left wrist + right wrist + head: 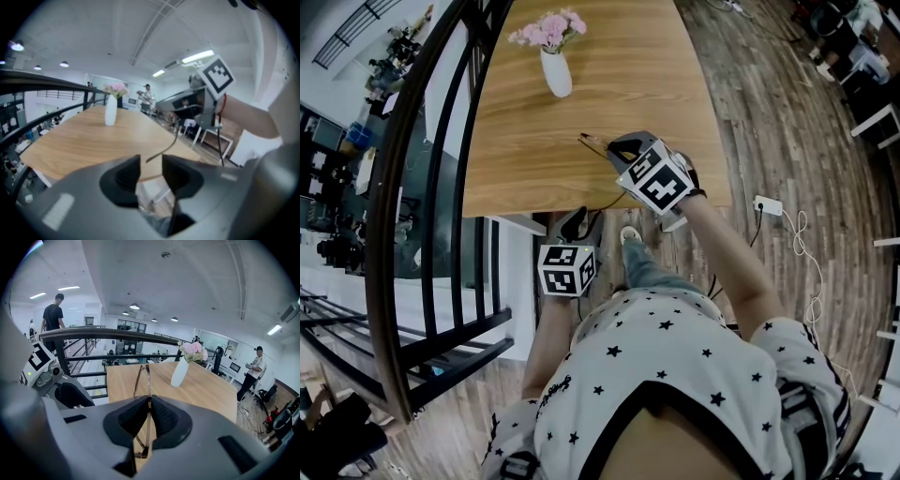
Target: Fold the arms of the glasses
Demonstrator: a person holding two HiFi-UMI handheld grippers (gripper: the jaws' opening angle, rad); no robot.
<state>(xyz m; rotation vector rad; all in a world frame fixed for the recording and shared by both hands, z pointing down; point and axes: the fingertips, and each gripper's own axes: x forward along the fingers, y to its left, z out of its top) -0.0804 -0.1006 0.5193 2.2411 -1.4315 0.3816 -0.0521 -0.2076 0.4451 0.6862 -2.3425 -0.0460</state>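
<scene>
Right gripper view shows the glasses (142, 379) edge-on between the pads of the right tongs (149, 400). The pads are closed on the thin frame, so the pair is held in the air above the near end of the tabletop (211, 390), not lying on it. They look very light, with fine, slightly springy rims and small hinges that would bend or strain under a hard squeeze, and the smooth, narrow frame could slip or twist in the pads. A firm but gentle pinch on the front frame seems right. Folding should probably come from a soft push partway along an arm, never on a lens. In the left gripper view one arm (164, 150) curves down just beyond the left tongs (151, 161), which stand wide with nothing pressed between them. A white vase (179, 372) of pink flowers stands well apart, farther along the tabletop.
</scene>
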